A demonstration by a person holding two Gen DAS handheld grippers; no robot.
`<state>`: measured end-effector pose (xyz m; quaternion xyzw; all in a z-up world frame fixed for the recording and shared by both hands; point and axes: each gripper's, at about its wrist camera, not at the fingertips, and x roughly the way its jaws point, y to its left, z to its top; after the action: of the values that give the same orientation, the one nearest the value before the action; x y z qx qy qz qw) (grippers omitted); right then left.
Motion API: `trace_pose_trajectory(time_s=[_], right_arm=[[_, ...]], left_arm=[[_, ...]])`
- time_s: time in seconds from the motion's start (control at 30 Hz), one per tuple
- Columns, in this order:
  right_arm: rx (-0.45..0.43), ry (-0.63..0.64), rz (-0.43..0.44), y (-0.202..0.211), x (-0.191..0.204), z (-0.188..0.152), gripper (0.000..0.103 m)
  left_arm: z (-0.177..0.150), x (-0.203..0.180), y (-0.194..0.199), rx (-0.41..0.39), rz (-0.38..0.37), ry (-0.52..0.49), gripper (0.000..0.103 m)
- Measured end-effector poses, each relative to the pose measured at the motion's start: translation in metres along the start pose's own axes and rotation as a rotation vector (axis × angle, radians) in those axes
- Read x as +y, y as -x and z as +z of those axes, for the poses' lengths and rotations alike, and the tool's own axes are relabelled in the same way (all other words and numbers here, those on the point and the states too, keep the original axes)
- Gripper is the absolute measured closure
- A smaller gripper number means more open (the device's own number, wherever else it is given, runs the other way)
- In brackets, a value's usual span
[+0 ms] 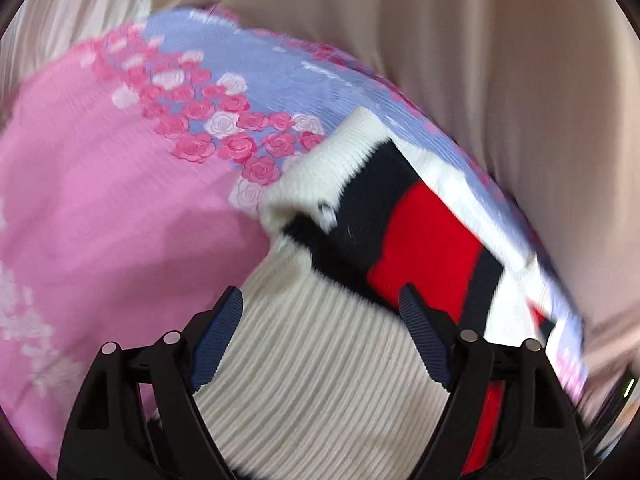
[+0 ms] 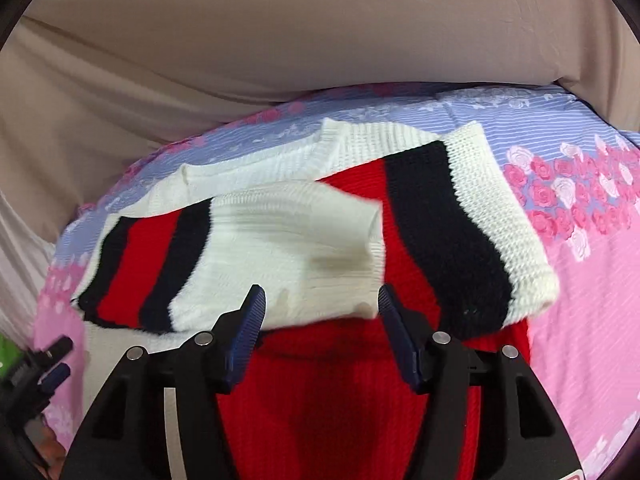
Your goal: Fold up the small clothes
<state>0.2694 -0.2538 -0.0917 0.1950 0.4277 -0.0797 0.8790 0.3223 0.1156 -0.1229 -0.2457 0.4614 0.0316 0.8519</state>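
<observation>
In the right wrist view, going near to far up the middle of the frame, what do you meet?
Right gripper, open → red body of the knit sweater → its folded-over white ribbed sleeve → white ribbed collar → floral bedsheet → beige fabric backdrop.

A pink and lilac rose-print bedsheet (image 2: 580, 280); a beige curtain (image 2: 280, 40) hangs behind it.

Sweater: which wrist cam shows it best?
Right wrist. The sweater shows nearly whole there on the floral sheet: collar, both striped sleeves folded in, red body. Left wrist is blurred, showing only a white ribbed cuff and part of one striped sleeve.
</observation>
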Motion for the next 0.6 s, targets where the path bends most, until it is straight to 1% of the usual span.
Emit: trace_pose_trajectory(time_s=[0.07, 0.1, 0.13, 0.17, 0.2, 0.23, 0.27, 0.3, 0.37, 0.4, 0.43, 0.47, 0.5, 0.53, 0.57, 0.6], right_arm=[[0.022, -0.066, 0.016, -0.012, -0.012, 0.003, 0.045], [0.044, -0.09, 0.034, -0.018, -0.017, 0.003, 0.045], [0.056, -0.096, 0.063, -0.021, -0.019, 0.002, 0.052], [0.056, -0.086, 0.093, -0.024, -0.017, 0.001, 0.08], [0.066, -0.071, 0.128, -0.027, -0.012, 0.002, 0.092], [0.057, -0.068, 0.141, -0.025, -0.009, 0.004, 0.093], [0.032, -0.058, 0.153, -0.018, -0.006, 0.007, 0.094], [-0.024, -0.045, 0.165, -0.001, -0.003, 0.014, 0.094], [-0.105, -0.034, 0.177, 0.026, -0.001, 0.022, 0.094], [-0.137, -0.027, 0.176, 0.039, -0.003, 0.025, 0.095], [-0.161, -0.017, 0.156, 0.047, -0.006, 0.027, 0.095], [-0.159, -0.011, 0.134, 0.046, -0.011, 0.027, 0.094], [-0.128, -0.007, 0.104, 0.035, -0.016, 0.027, 0.094], [-0.068, -0.003, 0.063, 0.013, -0.022, 0.024, 0.094], [-0.009, 0.0, 0.036, -0.005, -0.027, 0.02, 0.094], [0.044, -0.008, 0.028, -0.021, -0.032, 0.014, 0.095]], left_arm=[[0.012, 0.005, -0.019, 0.017, 0.011, 0.056, 0.027], [0.016, 0.007, -0.025, 0.021, 0.01, 0.071, 0.035], [0.019, 0.008, -0.031, 0.019, 0.01, 0.079, 0.053], [0.022, 0.01, -0.035, 0.018, 0.014, 0.089, 0.063], [0.025, 0.011, -0.038, 0.026, 0.024, 0.104, 0.071], [0.027, 0.013, -0.037, 0.026, 0.021, 0.125, 0.079], [0.029, 0.013, -0.033, 0.018, 0.013, 0.131, 0.08], [0.029, 0.012, -0.025, -0.005, 0.0, 0.128, 0.081], [0.028, 0.009, -0.011, -0.047, -0.019, 0.106, 0.081], [0.025, 0.007, -0.007, -0.062, -0.027, 0.096, 0.081], [0.021, 0.005, -0.009, -0.063, -0.024, 0.081, 0.08], [0.019, 0.003, -0.016, -0.049, -0.009, 0.064, 0.08], [0.014, 0.001, -0.031, -0.012, 0.022, 0.041, 0.08], [0.012, 0.002, -0.036, 0.002, 0.037, 0.037, 0.08], [0.009, 0.0, -0.036, -0.026, 0.051, 0.021, 0.08], [0.009, -0.004, -0.033, -0.041, 0.067, -0.011, 0.08]])
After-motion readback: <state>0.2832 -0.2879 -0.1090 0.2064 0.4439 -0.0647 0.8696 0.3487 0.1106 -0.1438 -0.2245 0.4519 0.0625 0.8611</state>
